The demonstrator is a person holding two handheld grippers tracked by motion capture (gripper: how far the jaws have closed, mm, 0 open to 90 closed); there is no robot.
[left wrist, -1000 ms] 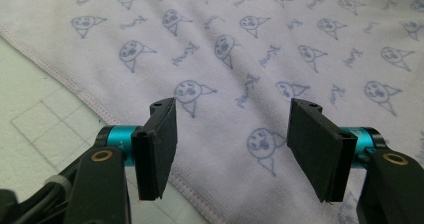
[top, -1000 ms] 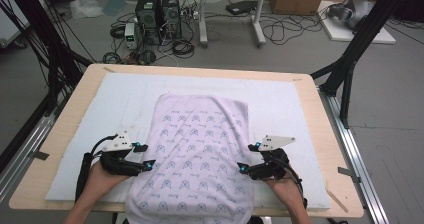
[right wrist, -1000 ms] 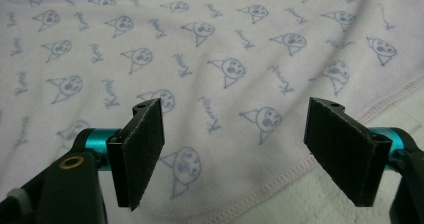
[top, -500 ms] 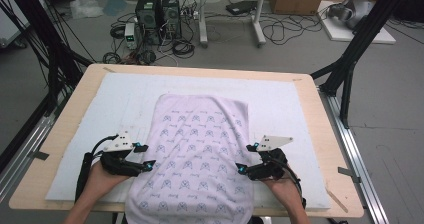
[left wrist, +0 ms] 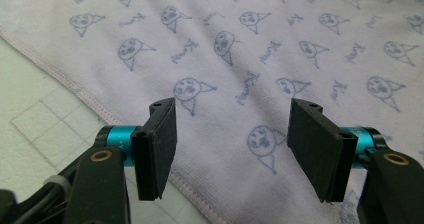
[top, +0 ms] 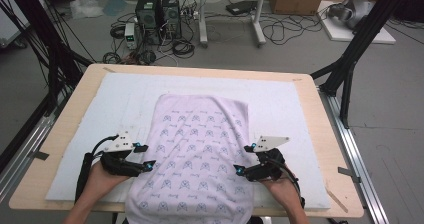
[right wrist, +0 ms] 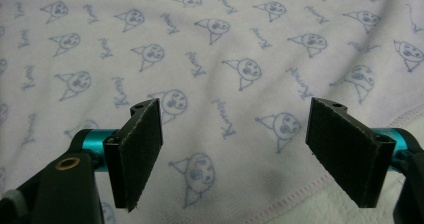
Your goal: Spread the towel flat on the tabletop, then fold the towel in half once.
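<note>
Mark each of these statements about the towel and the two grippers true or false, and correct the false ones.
1. The patterned towel lies spread flat on the white mat. True.
2. The left gripper has its jaws shut on the towel's hem. False: its jaws stand open over the towel's left edge, nothing between them.
3. The right gripper sits at the towel's right edge with its jaws open. True.
4. The towel hangs off the far edge of the table. False: its near end hangs over the near edge, between the person's forearms.
</note>
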